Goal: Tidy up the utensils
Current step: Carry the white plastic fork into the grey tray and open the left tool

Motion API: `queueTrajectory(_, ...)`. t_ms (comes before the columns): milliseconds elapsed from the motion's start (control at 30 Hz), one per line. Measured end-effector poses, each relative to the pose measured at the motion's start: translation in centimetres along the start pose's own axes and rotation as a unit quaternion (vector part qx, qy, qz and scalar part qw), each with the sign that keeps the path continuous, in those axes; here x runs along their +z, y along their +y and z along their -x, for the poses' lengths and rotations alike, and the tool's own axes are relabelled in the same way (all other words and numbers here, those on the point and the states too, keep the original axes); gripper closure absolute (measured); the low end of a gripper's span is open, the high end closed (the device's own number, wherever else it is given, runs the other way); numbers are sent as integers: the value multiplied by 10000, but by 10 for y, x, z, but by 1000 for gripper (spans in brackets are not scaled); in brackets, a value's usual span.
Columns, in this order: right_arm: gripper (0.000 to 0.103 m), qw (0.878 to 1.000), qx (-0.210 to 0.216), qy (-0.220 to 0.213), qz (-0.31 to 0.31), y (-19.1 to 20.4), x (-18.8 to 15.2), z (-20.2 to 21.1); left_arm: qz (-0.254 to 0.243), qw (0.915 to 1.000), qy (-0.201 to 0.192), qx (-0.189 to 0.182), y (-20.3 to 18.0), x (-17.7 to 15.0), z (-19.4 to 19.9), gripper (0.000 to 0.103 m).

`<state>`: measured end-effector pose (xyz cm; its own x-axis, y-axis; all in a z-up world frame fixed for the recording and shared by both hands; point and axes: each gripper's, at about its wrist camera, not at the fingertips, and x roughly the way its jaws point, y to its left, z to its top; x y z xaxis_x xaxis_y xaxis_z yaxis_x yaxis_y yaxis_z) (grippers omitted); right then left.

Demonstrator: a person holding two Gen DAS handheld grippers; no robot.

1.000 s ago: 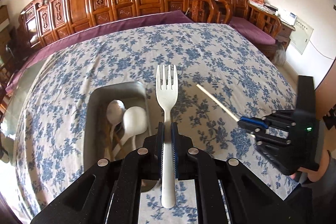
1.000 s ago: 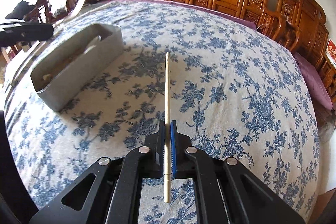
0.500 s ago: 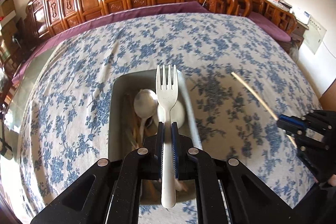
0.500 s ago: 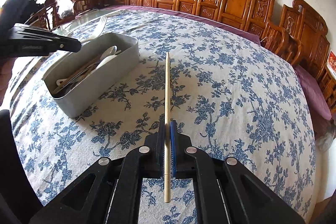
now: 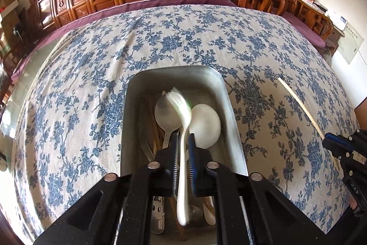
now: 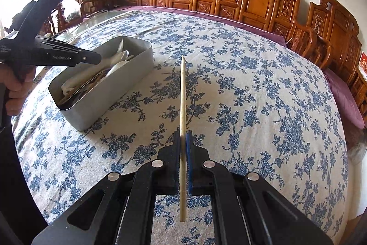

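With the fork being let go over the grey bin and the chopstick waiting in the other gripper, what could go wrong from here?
1. The left gripper has just been opening; the white fork, blurred between its jaws, may land crosswise on the spoons in the grey bin.
2. The chopstick, pinched near one end by the right gripper, could pivot or catch the bin's rim.

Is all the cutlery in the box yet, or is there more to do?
Nearly. White plastic spoons already lie in the grey metal box. The left tool has just been opening, dropping the white plastic fork in. The right tool grips one wooden chopstick, which goes in next.
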<state>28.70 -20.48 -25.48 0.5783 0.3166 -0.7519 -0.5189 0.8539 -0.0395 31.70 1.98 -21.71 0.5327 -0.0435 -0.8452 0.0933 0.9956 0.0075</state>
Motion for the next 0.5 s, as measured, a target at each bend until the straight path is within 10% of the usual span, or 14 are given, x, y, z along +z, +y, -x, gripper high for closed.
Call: queueTrajectory(500,97,9999,108,-35,5,23,21,-2,94,9987,-483,-94,22,-9,35,45)
